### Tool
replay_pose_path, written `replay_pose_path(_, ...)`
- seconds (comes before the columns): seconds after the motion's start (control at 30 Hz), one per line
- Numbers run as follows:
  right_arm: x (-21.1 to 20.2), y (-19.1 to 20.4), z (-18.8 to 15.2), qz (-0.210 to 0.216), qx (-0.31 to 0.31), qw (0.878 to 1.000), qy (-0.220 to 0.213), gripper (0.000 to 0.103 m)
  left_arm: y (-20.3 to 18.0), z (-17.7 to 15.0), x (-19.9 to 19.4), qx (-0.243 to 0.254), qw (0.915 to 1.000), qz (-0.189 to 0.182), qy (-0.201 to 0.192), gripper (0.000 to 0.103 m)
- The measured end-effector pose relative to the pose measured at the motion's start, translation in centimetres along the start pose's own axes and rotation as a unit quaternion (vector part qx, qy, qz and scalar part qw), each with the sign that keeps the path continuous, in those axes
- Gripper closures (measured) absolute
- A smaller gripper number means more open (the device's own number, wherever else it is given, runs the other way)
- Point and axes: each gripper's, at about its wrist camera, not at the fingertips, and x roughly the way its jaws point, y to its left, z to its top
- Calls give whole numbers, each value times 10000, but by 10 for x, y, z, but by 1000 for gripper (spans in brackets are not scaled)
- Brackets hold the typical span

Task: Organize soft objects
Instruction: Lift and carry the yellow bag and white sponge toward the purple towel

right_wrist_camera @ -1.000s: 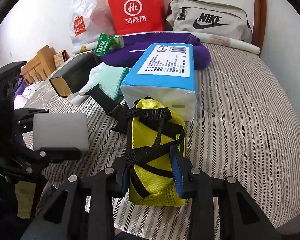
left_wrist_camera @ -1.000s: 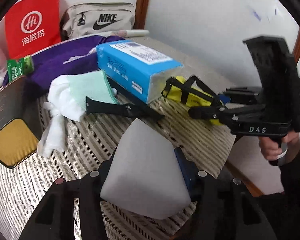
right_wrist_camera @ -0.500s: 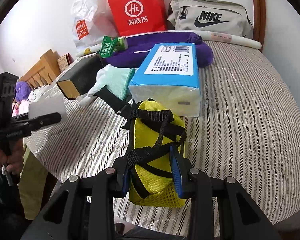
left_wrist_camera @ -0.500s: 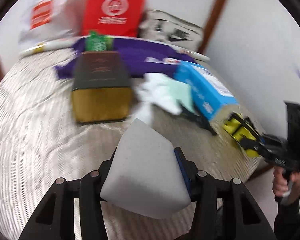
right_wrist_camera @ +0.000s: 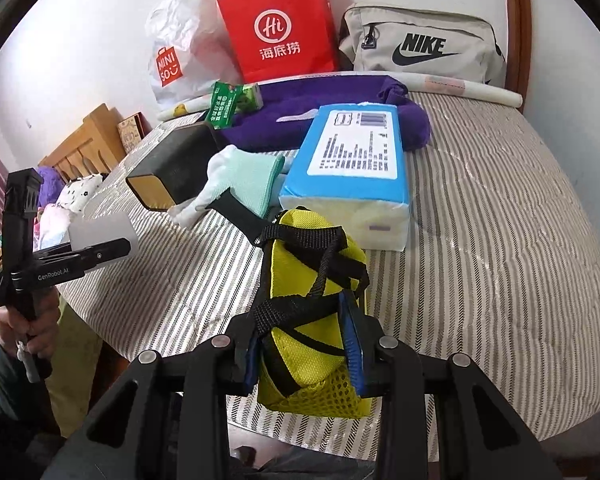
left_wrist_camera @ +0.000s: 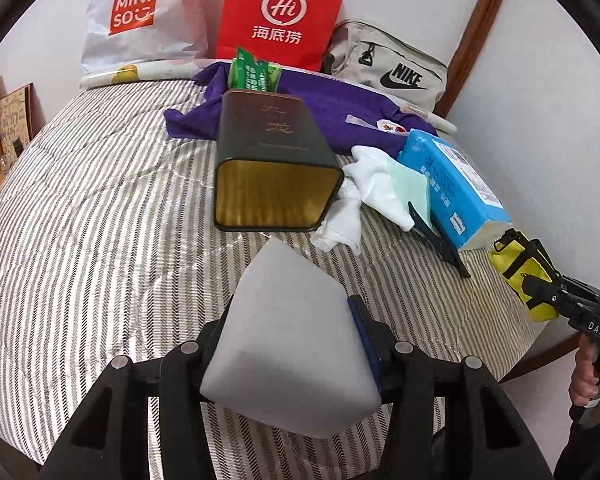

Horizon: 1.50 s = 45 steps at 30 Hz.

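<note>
My left gripper (left_wrist_camera: pixel 290 344) is shut on a grey foam block (left_wrist_camera: pixel 292 332) and holds it above the near edge of the striped bed (left_wrist_camera: pixel 100 220). It also shows at the left of the right wrist view (right_wrist_camera: pixel 100 240). My right gripper (right_wrist_camera: pixel 304 344) is shut on a yellow pouch with black straps (right_wrist_camera: pixel 312 320), held over the bed's near edge. The pouch also shows at the right of the left wrist view (left_wrist_camera: pixel 524 272). A white and mint cloth (left_wrist_camera: pixel 384 192), a purple garment (left_wrist_camera: pixel 340 112) and a blue tissue pack (left_wrist_camera: pixel 456 188) lie on the bed.
A dark tin with a gold end (left_wrist_camera: pixel 272 164) lies mid-bed. A green packet (left_wrist_camera: pixel 254 76), a red paper bag (left_wrist_camera: pixel 280 16), a Miniso bag (left_wrist_camera: pixel 136 16) and a Nike bag (left_wrist_camera: pixel 392 72) stand at the back by the wall. A wooden bed frame (right_wrist_camera: pixel 84 148) is at the left.
My left gripper has swung left with the foam block, so the tin and the bags now sit centred. The right gripper has drawn back slightly with the pouch.
</note>
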Motion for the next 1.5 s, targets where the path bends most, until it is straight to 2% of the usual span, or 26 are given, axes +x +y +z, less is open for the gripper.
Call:
replay_pose_path(0.3,-20,9,20,-14,-60,9999,-90,69,1,9,-4,-116,9997,3,193,54)
replay_pose_path(0.47,-28,10,36,123,-68,9998,-155,69,-2,23,-19,-164,9998,-126,57,54)
replay_pose_path(0.67,-28,8,60,240,-137,9995,-181,69,-5,54,-39,-156,9995,-214,-161,54)
replay_pose_path(0.77,-26,6,79,307,-174,9990,-267,69,-4,73,-40,-162,9996,-85,-198,54)
replay_pose_path(1.23,17,-3,177,144,-438,9967,-671,69,3,160,-6,-239,9996,44,-136,54)
replay_pose_path(1.5,58,-21,219,-23,-469,9975,-534,69,4,196,24,-190,9997,118,-68,54)
